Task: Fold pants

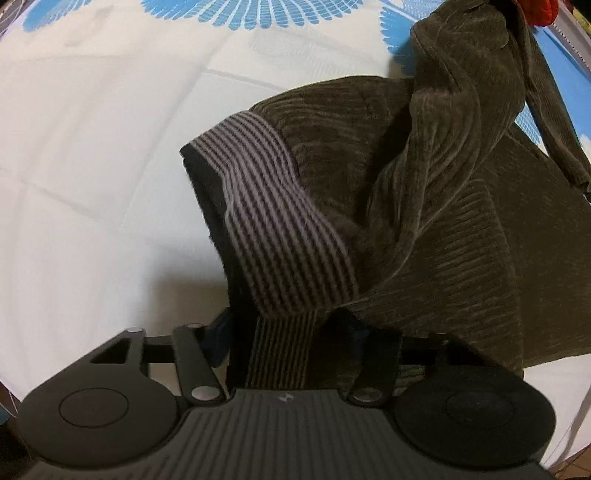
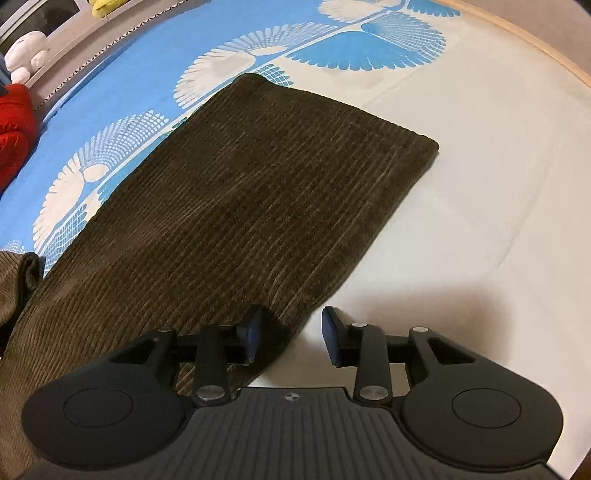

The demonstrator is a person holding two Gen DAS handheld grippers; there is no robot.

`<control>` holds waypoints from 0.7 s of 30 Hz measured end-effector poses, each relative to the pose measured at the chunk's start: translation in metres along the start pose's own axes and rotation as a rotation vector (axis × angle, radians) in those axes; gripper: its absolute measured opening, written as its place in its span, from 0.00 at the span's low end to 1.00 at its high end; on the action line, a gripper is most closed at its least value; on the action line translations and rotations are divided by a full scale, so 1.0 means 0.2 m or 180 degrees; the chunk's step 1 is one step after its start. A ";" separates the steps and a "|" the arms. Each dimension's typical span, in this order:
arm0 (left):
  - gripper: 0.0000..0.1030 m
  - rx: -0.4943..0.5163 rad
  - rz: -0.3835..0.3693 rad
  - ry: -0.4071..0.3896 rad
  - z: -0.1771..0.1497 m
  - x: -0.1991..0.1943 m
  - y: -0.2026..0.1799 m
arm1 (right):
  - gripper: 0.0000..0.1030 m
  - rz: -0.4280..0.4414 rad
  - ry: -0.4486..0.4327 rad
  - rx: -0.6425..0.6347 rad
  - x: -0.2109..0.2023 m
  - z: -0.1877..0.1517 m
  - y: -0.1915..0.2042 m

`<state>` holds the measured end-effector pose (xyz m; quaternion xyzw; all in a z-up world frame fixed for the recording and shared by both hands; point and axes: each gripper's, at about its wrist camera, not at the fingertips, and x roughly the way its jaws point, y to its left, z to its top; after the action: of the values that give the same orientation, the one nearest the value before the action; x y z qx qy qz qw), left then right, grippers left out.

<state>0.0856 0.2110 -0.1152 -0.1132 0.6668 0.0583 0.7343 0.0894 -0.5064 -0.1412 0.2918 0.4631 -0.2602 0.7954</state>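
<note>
While the left gripper [image 1: 284, 332] is clamped on the striped waistband [image 1: 273, 221] of the pants [image 1: 424, 206], that end of the brown corduroy is lifted off the bed [image 1: 92, 166] and hangs bunched in front of the left wrist camera, the grey-and-black ribbing twisted over itself just beyond the fingers, which are mostly hidden by cloth. To the right of the waistband, a raised fold of corduroy runs up toward the top right corner of that view, where a red thing [image 1: 535, 11] shows at the edge, too little of it in view to identify. Lower layers of the pants lie flat on the white and blue patterned sheet beneath the lifted part. In the right wrist view, a red cushion or garment [image 2: 14, 125] and a white soft toy [image 2: 27, 55] sit at the far left by the bed's edge, well apart from the pants. The pant leg [image 2: 240, 206] lies flat and smooth across the sheet, its far end squared off near the blue fan print. The right gripper [image 2: 291, 336] stands apart, holding nothing: its left finger [image 2: 253, 332] rests over the near edge of the leg, and its right finger [image 2: 332, 339] is over bare sheet just beside that edge.
</note>
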 end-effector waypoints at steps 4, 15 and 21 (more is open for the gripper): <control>0.22 0.0177 0.0070 -0.0232 0.00 -0.05 -0.01 | 0.06 0.0192 -0.0066 0.0070 -0.06 0.00 -0.04; 0.00 0.0281 0.0021 -0.1047 -0.18 -0.39 0.12 | 0.05 0.0118 -0.0443 0.0241 -0.41 0.02 -0.28; 0.00 -0.0111 0.0179 -0.0808 -0.25 -0.37 0.46 | 0.06 -0.0068 0.0298 0.0295 -0.31 -0.04 -0.53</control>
<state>0.0074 0.2922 -0.0534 -0.0989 0.5703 0.1043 0.8088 -0.0150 -0.5655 -0.1134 0.3351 0.4903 -0.2758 0.7558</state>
